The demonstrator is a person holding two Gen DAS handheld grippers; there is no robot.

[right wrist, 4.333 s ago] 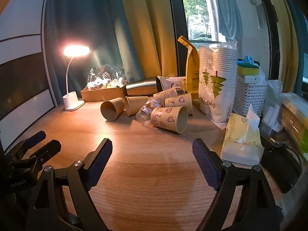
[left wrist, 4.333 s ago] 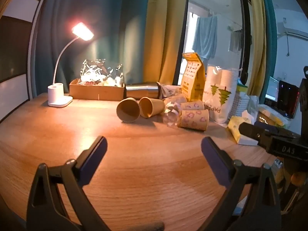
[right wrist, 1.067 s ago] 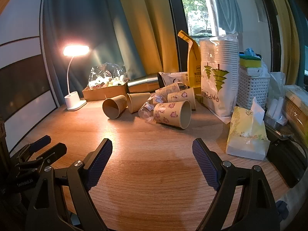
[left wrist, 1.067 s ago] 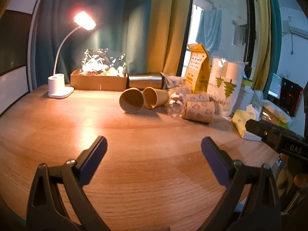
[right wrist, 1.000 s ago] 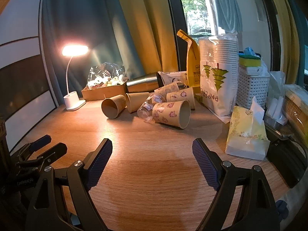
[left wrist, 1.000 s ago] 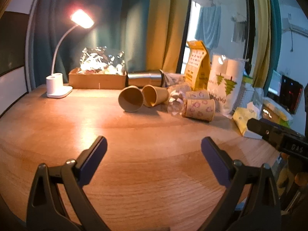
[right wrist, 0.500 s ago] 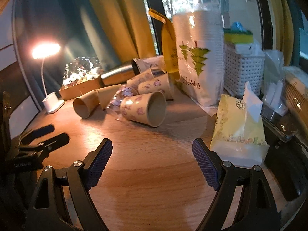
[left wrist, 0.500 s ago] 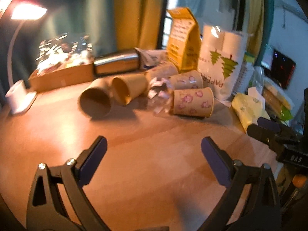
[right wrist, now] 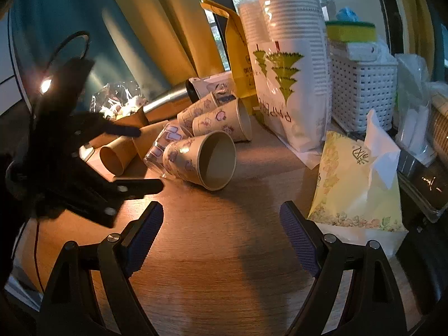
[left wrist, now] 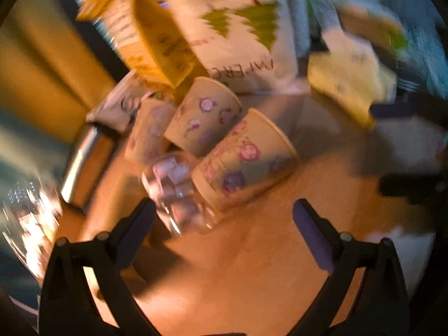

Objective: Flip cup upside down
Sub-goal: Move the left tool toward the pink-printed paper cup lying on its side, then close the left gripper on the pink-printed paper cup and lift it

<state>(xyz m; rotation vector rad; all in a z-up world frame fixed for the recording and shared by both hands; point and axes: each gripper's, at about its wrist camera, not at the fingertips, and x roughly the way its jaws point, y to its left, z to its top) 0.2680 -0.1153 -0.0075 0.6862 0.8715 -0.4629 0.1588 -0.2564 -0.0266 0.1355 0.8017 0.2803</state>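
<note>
Several paper cups lie on their sides in a heap on the wooden table (right wrist: 224, 252). The nearest is a flower-printed cup (right wrist: 200, 161), mouth toward my right gripper; it also shows in the blurred left wrist view (left wrist: 246, 158). A clear plastic cup (left wrist: 179, 196) lies against its base. My left gripper (left wrist: 224, 229) is open and empty, tilted, just short of these two cups; from the right wrist view it (right wrist: 140, 159) reaches in from the left. My right gripper (right wrist: 221, 232) is open and empty, short of the cup.
Two more printed cups (right wrist: 224, 120) and plain brown cups (right wrist: 114, 155) lie behind. A bag of stacked white cups (right wrist: 285, 84), a yellow carton (right wrist: 238, 56), a tissue pack (right wrist: 355, 179), a white basket (right wrist: 361, 84) and a steel flask (right wrist: 165, 100) crowd the back and right.
Both grippers have moved forward toward the cup heap. The left one has swung right and tilted, coming close to the clear cup and the nearest printed cup. Both stay open.
</note>
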